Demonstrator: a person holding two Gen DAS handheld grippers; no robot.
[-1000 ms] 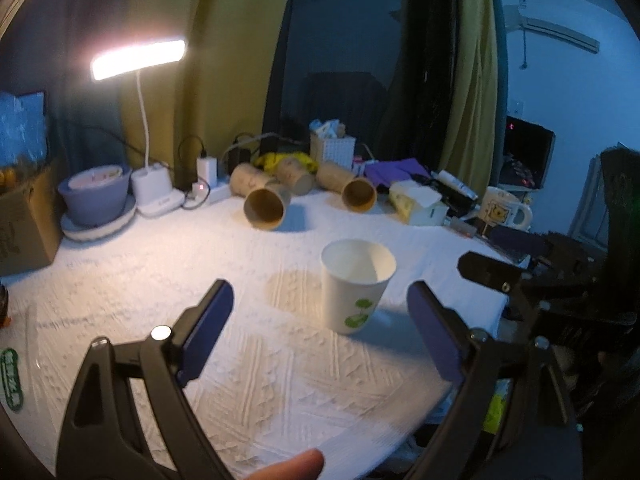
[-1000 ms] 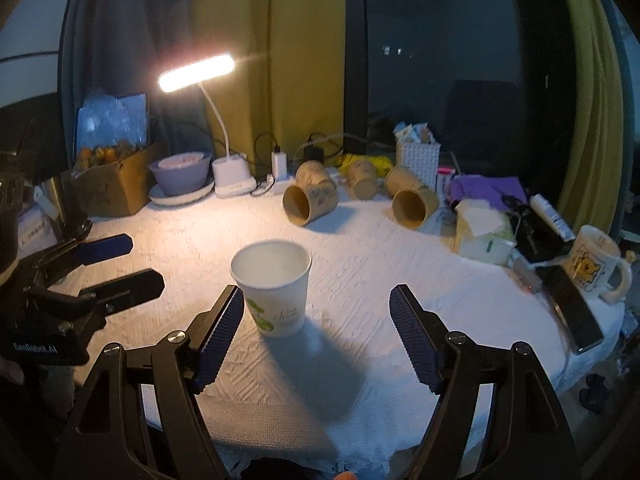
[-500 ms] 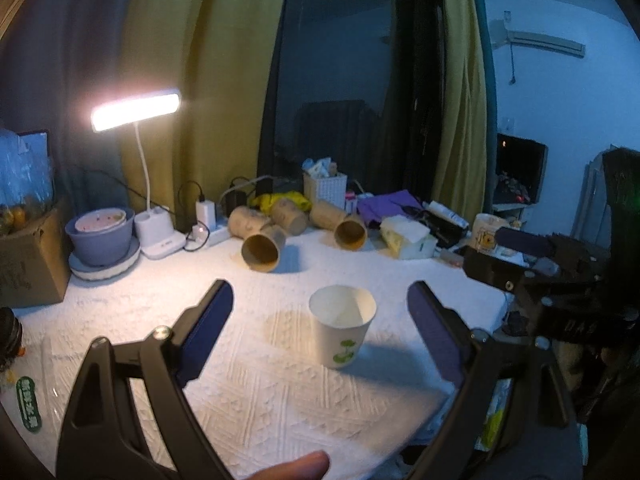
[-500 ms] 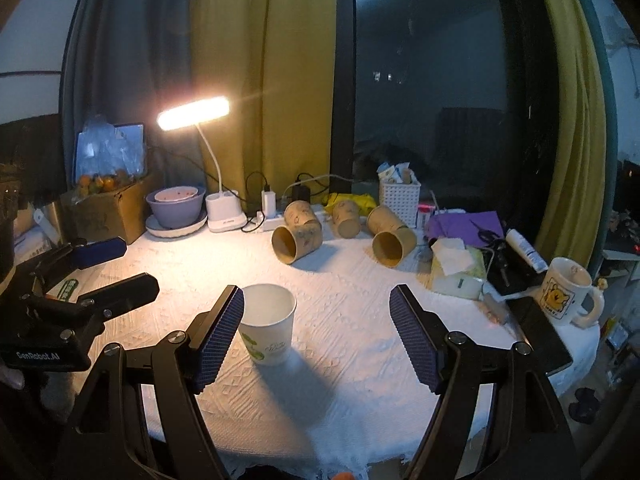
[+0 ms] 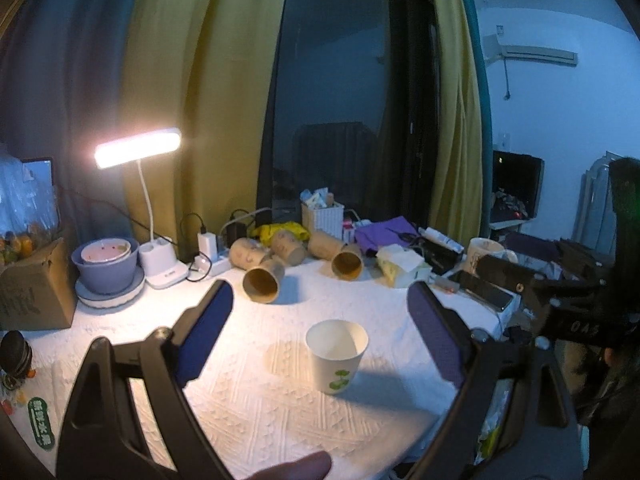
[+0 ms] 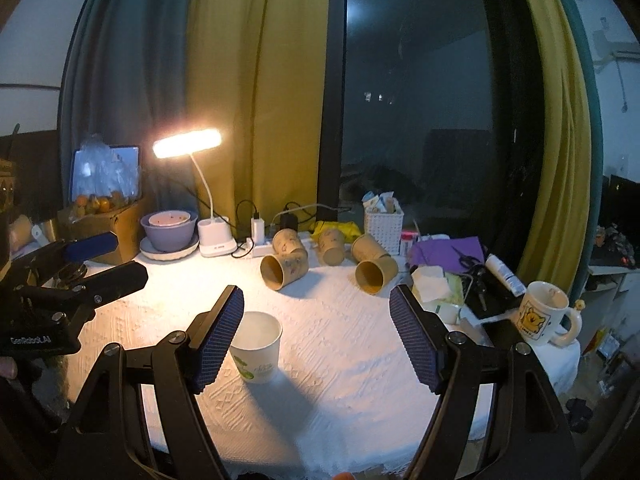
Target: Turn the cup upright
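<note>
Cup (image 5: 337,355), white paper with a green leaf mark, standing upright and mouth-up on the white cloth (image 5: 248,392), touched by nothing, so flip judged done. Left gripper (image 5: 320,332) and right gripper (image 6: 316,334) both spread wide and empty, held back from it. Brown cups (image 6: 285,267) lying tipped near lamp (image 6: 187,147).

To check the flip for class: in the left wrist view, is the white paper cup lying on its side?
No, the white paper cup stands upright on the tablecloth, open mouth up.
</note>
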